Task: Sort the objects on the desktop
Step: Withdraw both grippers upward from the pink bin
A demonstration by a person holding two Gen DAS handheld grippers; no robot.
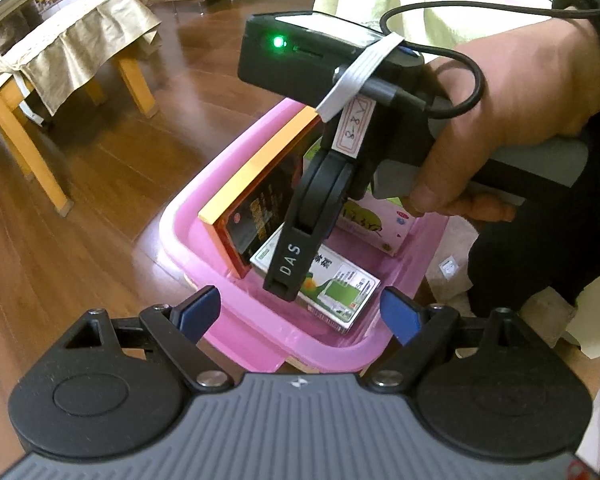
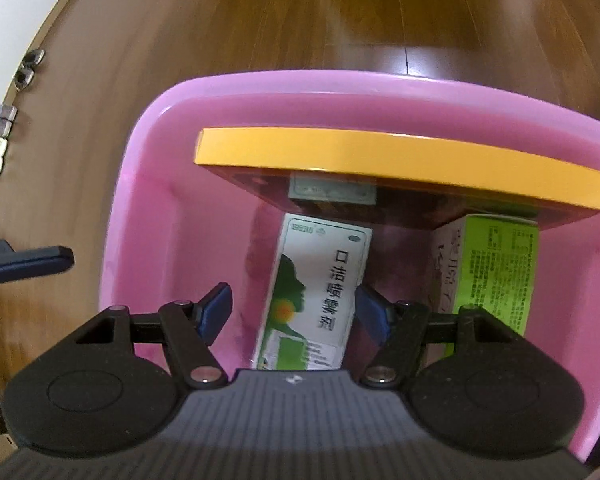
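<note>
Inside the pink bin (image 2: 148, 216), the released right gripper (image 2: 292, 312) straddles a white-green carton (image 2: 320, 280), probably light and stiff, best pinched across its long sides.

Soft daylight, glare on the wooden floor (image 2: 380, 32) (fisheye-bent, slightly blurred edges).

The pink bin (image 2: 148, 208) is smooth, glossy plastic that catches light along its rim. Inside it, my white-and-green spray box (image 2: 316, 292) is glossy printed card, as are the orange-edged box (image 2: 400, 160) and the green box (image 2: 496, 268) on the right. The floor (image 1: 100, 184) is polished wood plank with a sheen. My left gripper (image 1: 300, 312) has matt black plastic arms, bright metal pivot pins and a ribbed grey body. Far left, creased beige cloth (image 1: 76, 40) drapes a wooden chair (image 1: 28, 148).
</note>
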